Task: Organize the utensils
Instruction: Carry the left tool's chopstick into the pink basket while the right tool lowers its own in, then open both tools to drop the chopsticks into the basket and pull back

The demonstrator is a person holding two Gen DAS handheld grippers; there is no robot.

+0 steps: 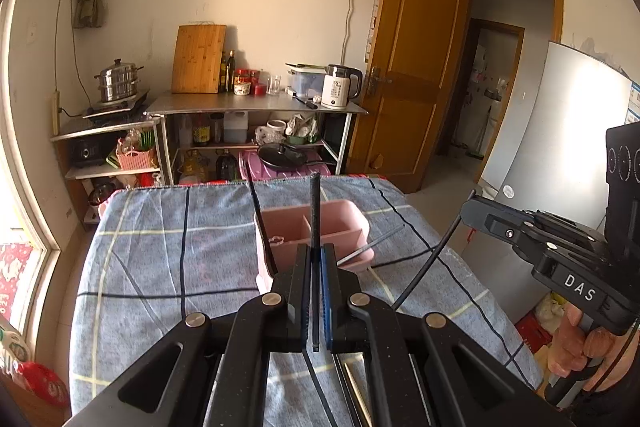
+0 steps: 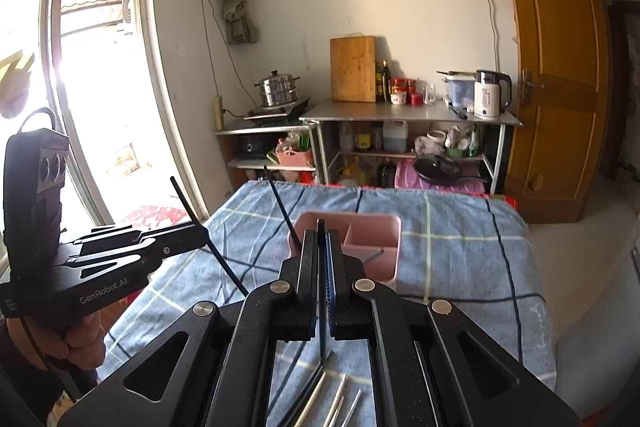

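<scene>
A pink divided utensil holder stands on the blue plaid cloth, with one black chopstick leaning in its left end. A silvery chopstick lies slanted at its right end. My left gripper is shut on a black chopstick just before the holder. My right gripper is shut on another black chopstick. Several loose chopsticks lie on the cloth under the right gripper.
Beyond the table stand metal shelves with a cutting board, a kettle, bottles and a steamer pot. A wooden door stands open at the right, a fridge beside it. A window is on the left.
</scene>
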